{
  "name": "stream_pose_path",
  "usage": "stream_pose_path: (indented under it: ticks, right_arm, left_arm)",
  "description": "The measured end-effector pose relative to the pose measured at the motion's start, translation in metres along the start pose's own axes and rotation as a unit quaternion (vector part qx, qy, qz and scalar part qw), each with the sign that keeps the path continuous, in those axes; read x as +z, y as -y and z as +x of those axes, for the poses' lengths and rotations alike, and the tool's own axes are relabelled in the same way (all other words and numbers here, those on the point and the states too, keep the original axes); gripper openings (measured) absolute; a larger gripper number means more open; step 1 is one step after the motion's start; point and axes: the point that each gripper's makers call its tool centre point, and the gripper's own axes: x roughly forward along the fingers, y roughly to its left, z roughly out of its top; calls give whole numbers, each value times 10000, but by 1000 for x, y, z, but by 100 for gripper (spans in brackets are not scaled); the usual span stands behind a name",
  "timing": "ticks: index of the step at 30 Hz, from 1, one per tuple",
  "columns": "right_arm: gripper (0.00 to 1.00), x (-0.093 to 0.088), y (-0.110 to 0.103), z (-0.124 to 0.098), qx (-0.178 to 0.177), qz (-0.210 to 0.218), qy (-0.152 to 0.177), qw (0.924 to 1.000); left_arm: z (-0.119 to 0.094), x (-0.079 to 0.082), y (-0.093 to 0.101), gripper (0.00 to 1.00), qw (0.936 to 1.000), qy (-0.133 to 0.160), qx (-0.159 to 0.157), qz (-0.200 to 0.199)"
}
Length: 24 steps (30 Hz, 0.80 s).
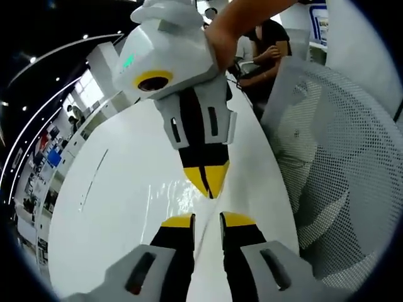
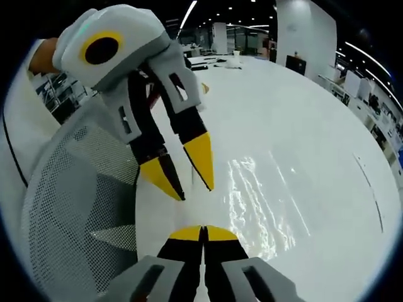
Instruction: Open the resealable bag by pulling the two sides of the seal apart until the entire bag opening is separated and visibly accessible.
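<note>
The clear bag (image 2: 261, 201) blurs into glare on the white table (image 2: 302, 113).

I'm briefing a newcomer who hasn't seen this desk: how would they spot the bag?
Find the long glossy white table beside the white mesh chair. Lying flat near its chair-side edge is the clear plastic bag. Unlike the smooth tabletop around it, it shows as a crinkled, glinting transparent patch.

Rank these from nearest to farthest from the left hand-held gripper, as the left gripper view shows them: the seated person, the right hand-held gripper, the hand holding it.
1. right hand-held gripper, just ahead, centre.
2. hand holding it, above, behind that gripper's body.
3. seated person, upper right, at the far end of the table.
</note>
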Motion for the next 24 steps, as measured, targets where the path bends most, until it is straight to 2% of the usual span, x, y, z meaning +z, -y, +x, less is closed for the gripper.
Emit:
stream_pose_path:
  ticks: [6,12,24]
  right_arm:
    - [0,1,3,1,-22,8,-34,10000]
    - [0,5,4,0,-38,-30,-1,10000]
    - [0,11,4,-2,-92,-246,81,9996]
  left_arm:
    - [1,12,4,10,9997,102,-76,214]
    - [7,8,12,6,9989,-43,-231,400]
    - [12,2,9,3,9979,-302,-104,555]
